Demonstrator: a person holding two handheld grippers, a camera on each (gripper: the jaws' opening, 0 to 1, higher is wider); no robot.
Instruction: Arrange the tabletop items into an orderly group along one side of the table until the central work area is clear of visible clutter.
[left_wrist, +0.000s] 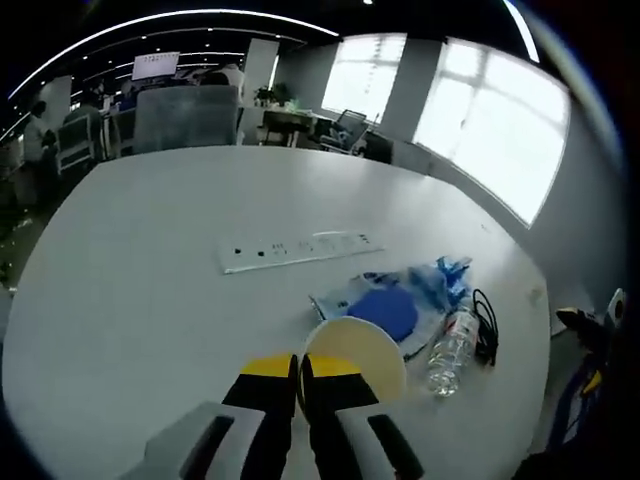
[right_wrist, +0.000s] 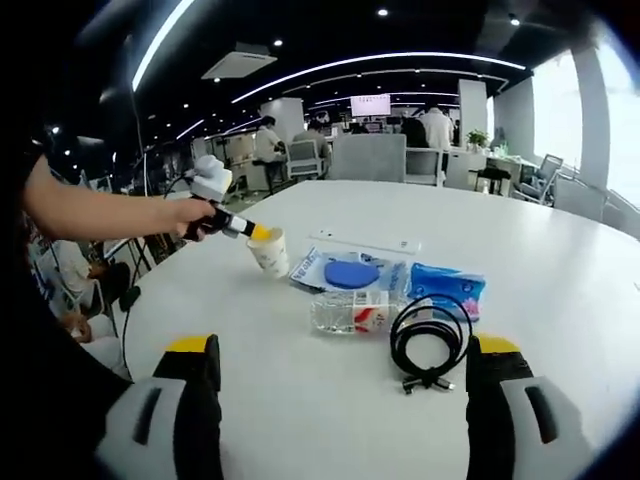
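Left gripper (left_wrist: 299, 372), jaws pinching the rim of a cream paper cup (left_wrist: 356, 352), is sitting at frame bottom centre; in the right gripper view the cup (right_wrist: 270, 251) is tilting centre-left. Right gripper (right_wrist: 340, 352) is gaping wide w/ nothing between. Clear plastic bottle (right_wrist: 350, 312) w/ unreadable red label is lying beside coiled black cable (right_wrist: 430, 340). White power strip (left_wrist: 298, 249) is lying mid-frame.

Open office: bright windows (left_wrist: 480, 120), ceiling light strips (right_wrist: 400, 60), perhaps desks behind.

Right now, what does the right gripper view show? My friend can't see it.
The left gripper holds a paper cup over a white table. Nearby lie a water bottle and a coiled black cable.
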